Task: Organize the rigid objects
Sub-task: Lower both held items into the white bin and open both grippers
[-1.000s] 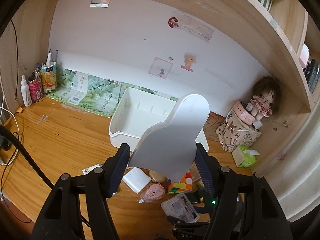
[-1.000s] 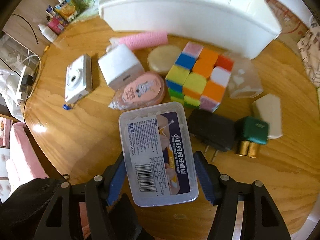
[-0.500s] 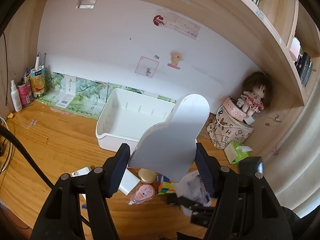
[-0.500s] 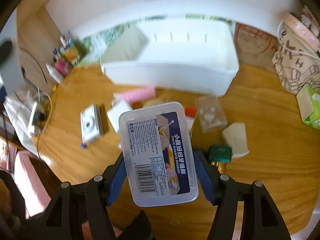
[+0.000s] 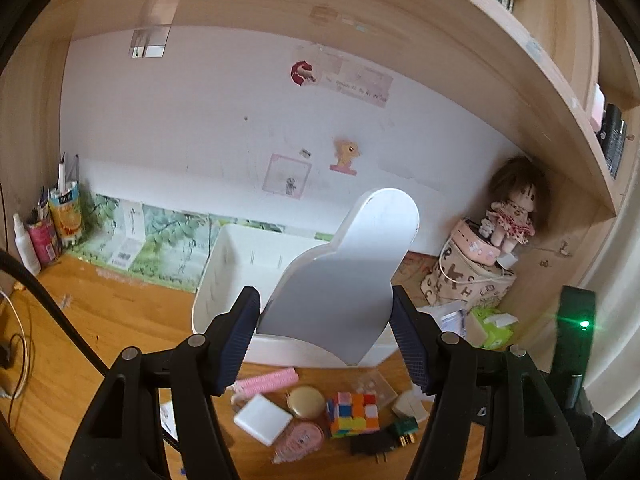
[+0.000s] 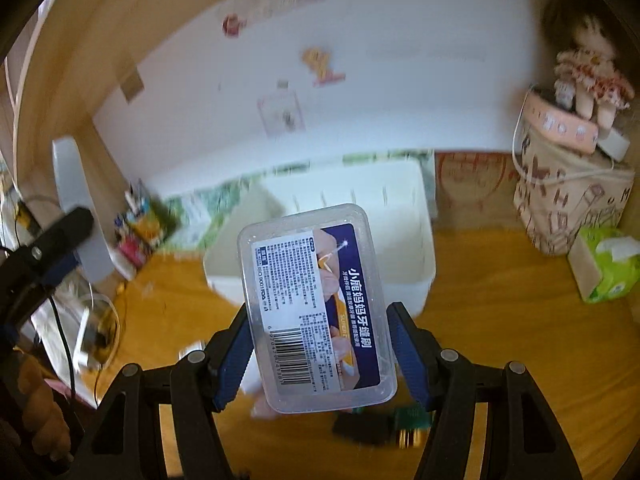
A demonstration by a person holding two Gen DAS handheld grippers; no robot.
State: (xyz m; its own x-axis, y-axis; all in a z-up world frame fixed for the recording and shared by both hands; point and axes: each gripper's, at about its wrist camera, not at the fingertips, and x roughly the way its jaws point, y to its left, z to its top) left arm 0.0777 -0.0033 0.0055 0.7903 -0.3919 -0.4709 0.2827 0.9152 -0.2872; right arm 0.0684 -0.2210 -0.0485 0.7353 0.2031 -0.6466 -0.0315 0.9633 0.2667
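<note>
Clear plastic fills the right gripper (image 6: 320, 344): its jaws are closed on a labelled box (image 6: 316, 308), pads pressing the long sides, and the box is carried in the air above the bench (image 6: 500, 320), in front of the white bin (image 6: 424, 264). The left gripper (image 5: 326, 336) likewise has its jaws closed on a flat white paddle-shaped piece (image 5: 344, 280), held upright with its rounded end up, just before the same bin (image 5: 224, 280).

Both hands seem to be in the carry step, each bringing a rigid item toward the bin. Next, I judge, each load must pass over the near wall and come down inside before the jaws part; the paddle piece is tall and may need tilting to lie flat, and the two grippers must avoid crowding each other over one opening.

Left on the bench below are a cube (image 5: 354, 414), a white block (image 5: 262, 424), a pink roller (image 5: 266, 380), a round gold case (image 5: 307, 402), a pink case (image 5: 302, 438), and a black plug (image 5: 372, 444).
</note>
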